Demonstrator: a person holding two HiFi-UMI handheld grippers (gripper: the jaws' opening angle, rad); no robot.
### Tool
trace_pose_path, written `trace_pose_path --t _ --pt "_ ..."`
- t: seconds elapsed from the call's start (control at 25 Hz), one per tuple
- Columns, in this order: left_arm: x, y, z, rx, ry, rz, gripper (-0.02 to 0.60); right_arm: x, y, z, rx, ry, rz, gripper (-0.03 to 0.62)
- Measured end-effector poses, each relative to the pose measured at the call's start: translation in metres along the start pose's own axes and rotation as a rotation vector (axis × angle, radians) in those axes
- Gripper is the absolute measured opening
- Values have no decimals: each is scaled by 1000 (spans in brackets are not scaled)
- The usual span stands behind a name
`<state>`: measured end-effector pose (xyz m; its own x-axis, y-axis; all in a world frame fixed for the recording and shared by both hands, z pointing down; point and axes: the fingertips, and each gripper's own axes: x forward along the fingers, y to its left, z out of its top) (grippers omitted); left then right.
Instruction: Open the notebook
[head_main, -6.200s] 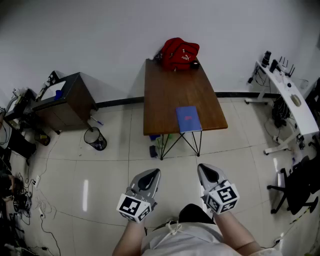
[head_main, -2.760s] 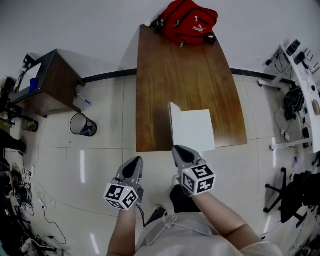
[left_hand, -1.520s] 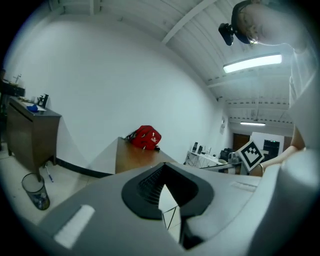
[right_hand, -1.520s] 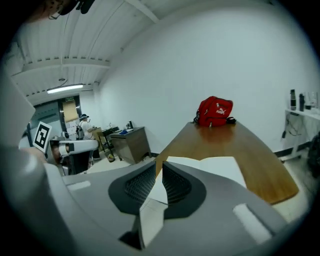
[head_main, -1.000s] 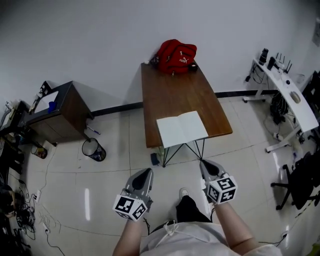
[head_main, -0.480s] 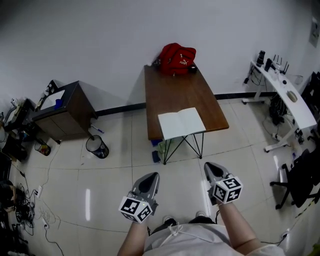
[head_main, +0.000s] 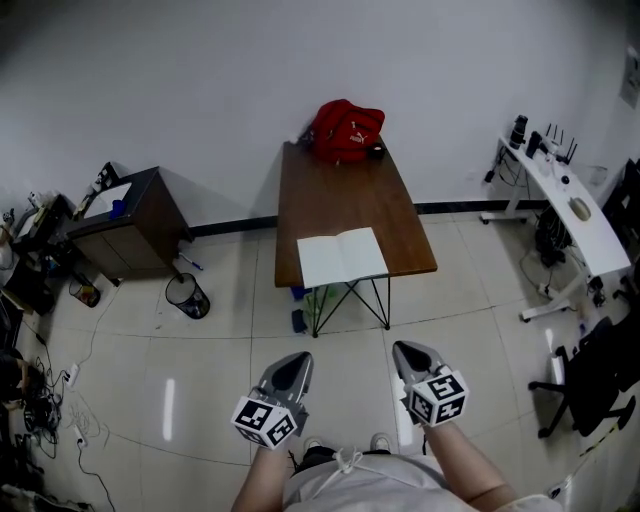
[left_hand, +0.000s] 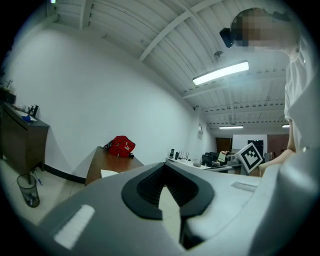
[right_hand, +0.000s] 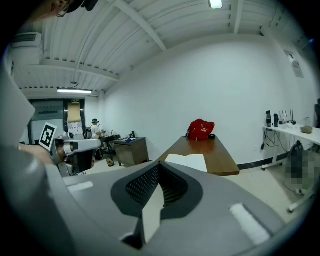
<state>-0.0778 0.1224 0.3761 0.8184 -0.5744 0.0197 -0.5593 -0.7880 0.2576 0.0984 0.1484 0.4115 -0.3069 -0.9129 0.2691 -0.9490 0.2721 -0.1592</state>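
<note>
Head view: notebook (head_main: 342, 257) open on table (head_main: 350, 190) (looks done); left gripper (head_main: 292, 364), right gripper (head_main: 410, 353) closed, empty; no move needed.

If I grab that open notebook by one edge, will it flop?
Probably floppy: the notebook lies open, flat and thin, so one side would likely sag. Likely light: a push may slide it on the smooth table, perhaps off the near edge where it lies.
</note>
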Motion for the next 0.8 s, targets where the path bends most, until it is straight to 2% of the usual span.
trace_pose_path --t 0.24,0.4,0.48,0.8 --pt "5 -18 8 45 -15 26 5 -17 3 18 -62 -71 31 6" --pt "2 -24 23 51 -60 62 5 -26 1 30 -29 -133 47 6" --pt "4 -28 29 73 -75 61 5 -27 0 36 -47 -157 48 6" --pt "11 -38 33 180 -60 63 5 -22 3 44 -84 -172 53 6"
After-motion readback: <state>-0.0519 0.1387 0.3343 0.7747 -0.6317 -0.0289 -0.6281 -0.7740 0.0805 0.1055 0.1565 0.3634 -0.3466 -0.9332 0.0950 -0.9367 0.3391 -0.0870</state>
